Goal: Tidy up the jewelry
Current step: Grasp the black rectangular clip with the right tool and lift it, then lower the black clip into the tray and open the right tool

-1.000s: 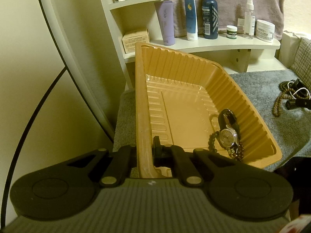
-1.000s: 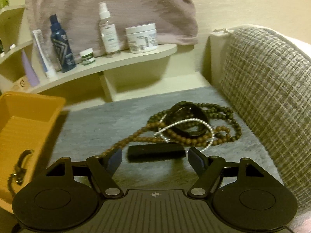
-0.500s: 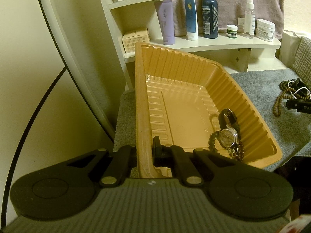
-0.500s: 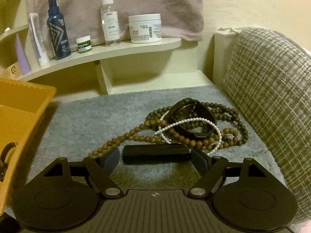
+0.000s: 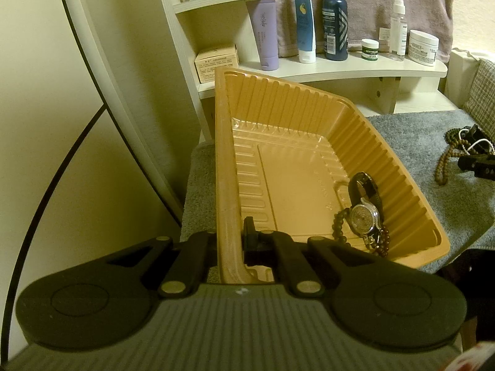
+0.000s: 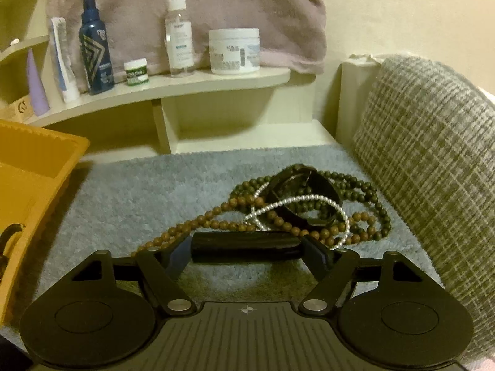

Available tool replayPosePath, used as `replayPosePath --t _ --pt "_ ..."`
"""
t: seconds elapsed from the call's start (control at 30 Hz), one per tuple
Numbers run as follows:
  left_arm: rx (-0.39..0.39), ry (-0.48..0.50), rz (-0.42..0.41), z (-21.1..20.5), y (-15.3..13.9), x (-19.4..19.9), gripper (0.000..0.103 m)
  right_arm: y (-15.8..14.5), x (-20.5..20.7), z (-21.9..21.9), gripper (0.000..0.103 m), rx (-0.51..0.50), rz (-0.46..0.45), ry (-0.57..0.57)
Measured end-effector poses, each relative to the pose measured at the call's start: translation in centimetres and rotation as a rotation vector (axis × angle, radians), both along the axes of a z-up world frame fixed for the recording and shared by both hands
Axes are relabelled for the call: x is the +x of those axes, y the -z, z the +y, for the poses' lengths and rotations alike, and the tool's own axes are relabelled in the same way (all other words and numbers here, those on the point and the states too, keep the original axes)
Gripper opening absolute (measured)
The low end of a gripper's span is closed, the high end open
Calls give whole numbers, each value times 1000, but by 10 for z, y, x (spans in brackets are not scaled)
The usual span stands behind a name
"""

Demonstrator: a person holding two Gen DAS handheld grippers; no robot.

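My left gripper [image 5: 230, 241] is shut on the near left rim of the tilted orange tray [image 5: 309, 117]. A silver watch [image 5: 362, 218] and a dark bead bracelet [image 5: 338, 225] lie in the tray's near right corner. In the right wrist view a black bar [image 6: 244, 245] lies crosswise on the grey mat [image 6: 139, 185]. My right gripper [image 6: 244, 249] is closing on it, one pad against each end. Just beyond lie a brown bead string [image 6: 198, 227], a pearl strand [image 6: 297, 199], a black band [image 6: 328, 188] and green beads [image 6: 365, 191], all tangled together.
A cream shelf [image 6: 185, 86] behind the mat carries bottles, tubes and jars, with a towel [image 6: 247, 6] hanging above. A woven cushion [image 6: 433, 154] borders the mat on the right. The tray's corner [image 6: 37, 154] sits to the left. A round mirror frame [image 5: 102, 77] stands left of the tray.
My right gripper moved forward, so the black bar went from ahead of the fingers to between the pads. The left gripper and tray stayed still.
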State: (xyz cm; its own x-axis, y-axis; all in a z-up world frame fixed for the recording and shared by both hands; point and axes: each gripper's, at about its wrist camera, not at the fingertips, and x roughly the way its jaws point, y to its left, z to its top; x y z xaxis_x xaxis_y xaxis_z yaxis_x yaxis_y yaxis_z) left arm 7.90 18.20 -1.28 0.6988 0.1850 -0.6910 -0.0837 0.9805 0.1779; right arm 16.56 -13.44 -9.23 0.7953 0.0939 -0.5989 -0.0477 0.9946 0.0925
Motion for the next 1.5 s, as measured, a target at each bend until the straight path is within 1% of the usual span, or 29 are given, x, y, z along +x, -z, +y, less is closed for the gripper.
replayPosePath --t 0.17,0.27,0.33,0.47,0.57,0.7,0.77,0.87,1.0,1.23,1.5 --pt "-1 1 0 0 0 0 3 -17 -4 10 76 21 -43 -47" --pt "-1 0 0 1 1 0 3 -32 -6 21 76 44 -73 -101" --pt "-1 0 0 1 1 0 3 -41 -8 31 76 73 -90 -159" --pt "-2 0 -1 1 1 0 3 -58 -11 53 76 140 -103 -308" --pt "-4 -3 -1 2 3 0 3 -67 -13 74 76 178 -99 -455" --pt "-7 -3 -1 2 3 -1 3 -71 -22 104 76 165 -103 -646" --pt "-7 -2 -2 2 3 -1 3 -70 -23 116 76 149 -100 -707" --pt "-8 -2 -3 2 3 0 3 -68 -24 129 76 132 -97 -769" --pt "-9 0 -3 2 3 -1 3 -63 -22 144 76 111 -85 -822" --pt "-10 -2 -2 2 2 0 3 -54 -23 158 76 87 -61 -873" --pt "-10 -1 -2 2 2 0 3 -52 -21 162 76 109 -37 -895"
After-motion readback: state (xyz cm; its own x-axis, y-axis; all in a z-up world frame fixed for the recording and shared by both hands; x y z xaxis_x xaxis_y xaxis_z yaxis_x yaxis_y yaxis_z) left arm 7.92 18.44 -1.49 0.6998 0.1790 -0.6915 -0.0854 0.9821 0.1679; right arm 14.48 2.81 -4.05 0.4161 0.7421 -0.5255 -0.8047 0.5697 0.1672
